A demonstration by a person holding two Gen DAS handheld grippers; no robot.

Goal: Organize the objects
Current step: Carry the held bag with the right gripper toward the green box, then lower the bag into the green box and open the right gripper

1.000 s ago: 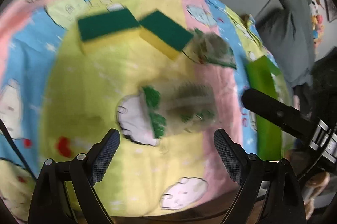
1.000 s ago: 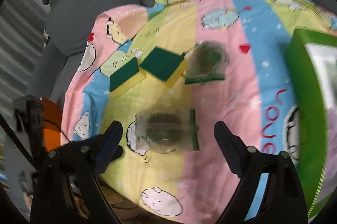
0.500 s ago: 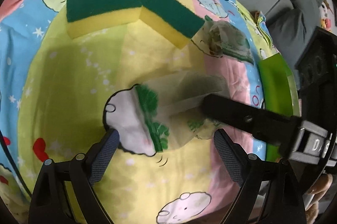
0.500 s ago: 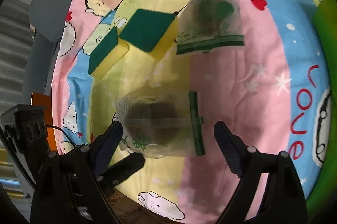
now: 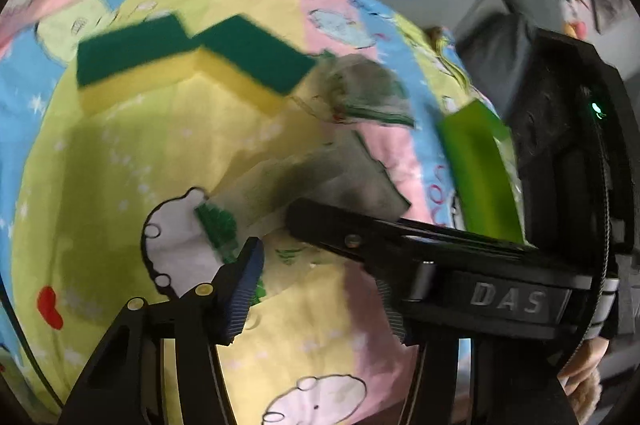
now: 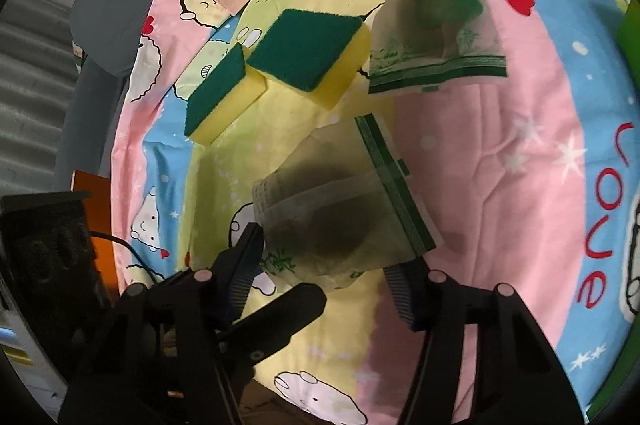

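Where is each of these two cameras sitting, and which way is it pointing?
Left wrist view: sits on the left gripper, looking forward and down at the cartoon bedsheet; its own two fingers show, with the right gripper crossing in front.
Right wrist view: sits on the right gripper, looking down at the near clear bag between its fingers; the left gripper pokes in below.
Both show the two sponges, both clear bags and the green box.

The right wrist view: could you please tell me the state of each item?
Right gripper: closing on the near packet, grip not confirmed.
Near packet: sealed, between the fingers.
Far packet: sealed, lying flat.
Two sponges: green side up, touching.
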